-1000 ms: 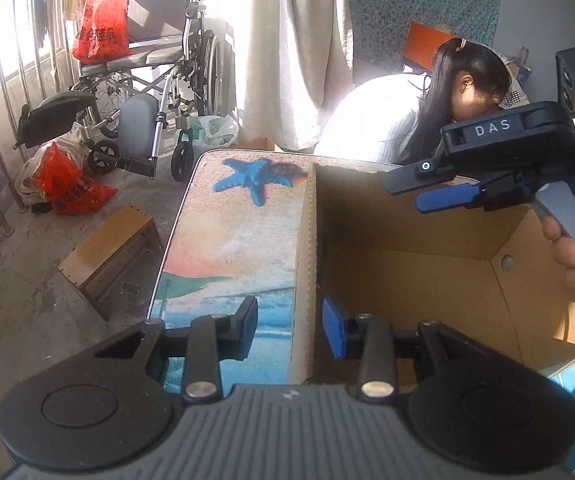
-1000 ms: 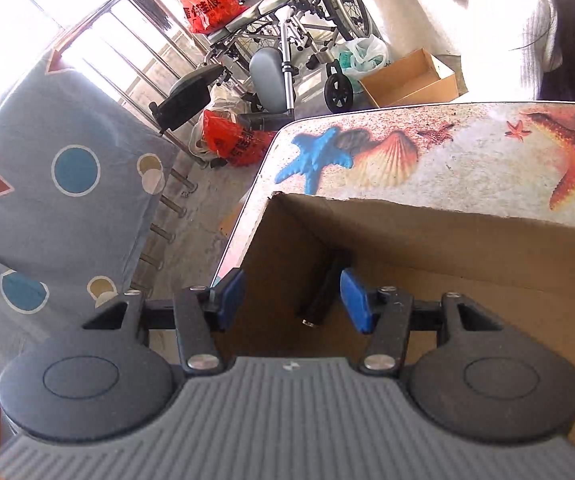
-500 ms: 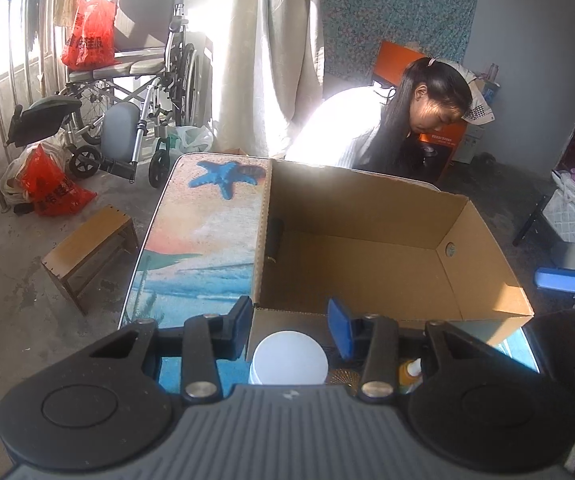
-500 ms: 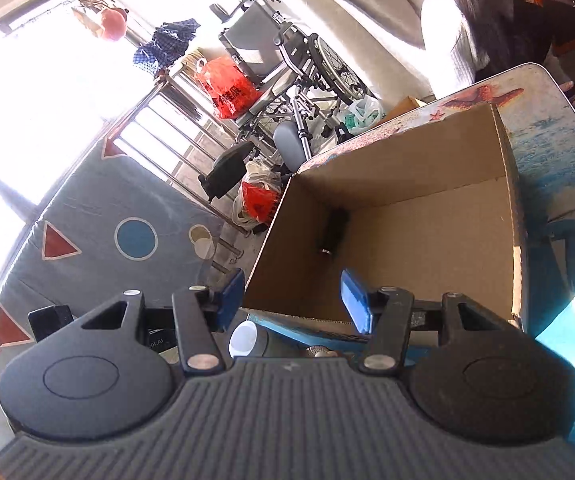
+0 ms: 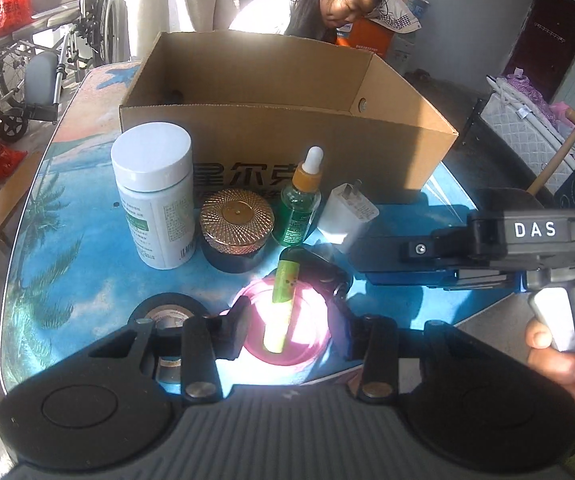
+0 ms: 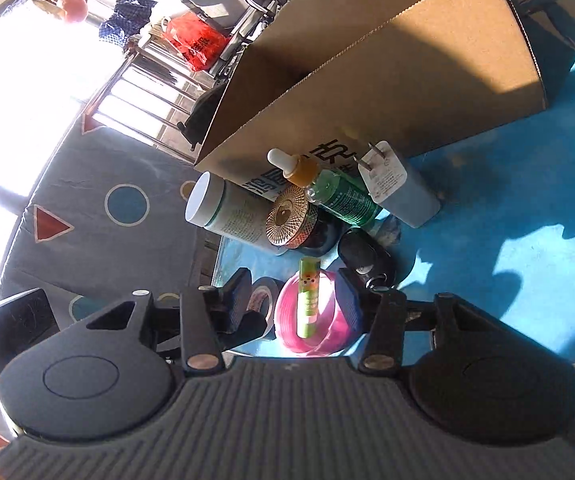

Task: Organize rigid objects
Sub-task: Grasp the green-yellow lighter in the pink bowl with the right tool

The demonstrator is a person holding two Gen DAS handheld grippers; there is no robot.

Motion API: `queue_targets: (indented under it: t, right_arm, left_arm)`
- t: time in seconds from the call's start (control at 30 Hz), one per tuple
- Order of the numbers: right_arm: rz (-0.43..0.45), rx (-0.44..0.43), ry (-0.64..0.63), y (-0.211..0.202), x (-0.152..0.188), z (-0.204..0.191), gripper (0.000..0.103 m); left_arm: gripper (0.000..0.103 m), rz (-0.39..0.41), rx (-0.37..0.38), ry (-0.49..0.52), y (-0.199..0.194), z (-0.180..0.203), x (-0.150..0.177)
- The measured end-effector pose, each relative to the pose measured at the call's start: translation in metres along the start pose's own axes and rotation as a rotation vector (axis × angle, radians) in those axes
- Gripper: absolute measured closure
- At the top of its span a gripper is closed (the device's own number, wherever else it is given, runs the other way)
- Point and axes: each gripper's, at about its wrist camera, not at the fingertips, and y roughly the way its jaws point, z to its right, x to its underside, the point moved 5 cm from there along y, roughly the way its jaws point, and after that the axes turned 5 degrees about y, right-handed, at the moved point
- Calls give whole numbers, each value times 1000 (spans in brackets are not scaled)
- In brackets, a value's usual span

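Your left tongs stand apart with nothing clamped, their pads either side of the pink ring and the green tube lying across it. Your right tongs have just been closing a little but also stand apart and hold nothing; in their own view the same ring and tube sit framed between the pads, untouched as far as you can tell. Just beyond lie the black tape roll and a dark key fob, then the white bottle, gold-lidded jar, green dropper bottle and white charger, all on the counter against the near wall of the cardboard box. You seem to be at the picking stage: choose one item per hand. Next you need to settle on the tube or the ring, lower squarely over it, and close without knocking the tube off
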Motion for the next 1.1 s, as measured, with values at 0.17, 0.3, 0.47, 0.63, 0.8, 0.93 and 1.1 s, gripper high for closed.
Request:
queue_targets:
  t: [0.17, 0.3, 0.47, 0.63, 0.8, 0.93, 1.1]
  right_arm:
    - [-27, 27, -32, 31, -3, -10, 65]
    - [-35, 58, -76, 45, -4, -15, 66]
    - [-41, 93, -106, 64, -9, -18, 68]
    - [-45, 112, -119, 71, -11, -17, 73]
    - [-53, 123, -125, 77, -10, -15, 75]
    - [-46, 124, -150, 81, -10, -17, 81]
    - [-32, 115, -181, 79, -10, -18, 88]
  left_arm:
    - [69, -12, -57, 43, 15, 6, 11]
    - [77, -22, -54, 66, 23, 8, 12]
    - [78, -37, -44, 79, 32, 10, 13]
    - [80, -48, -37, 89, 39, 12, 12]
    - [82, -51, -51, 112, 43, 15, 15]
    - [86, -45, -59, 124, 44, 19, 16]
    - [86, -28, -76, 139, 41, 24, 15]
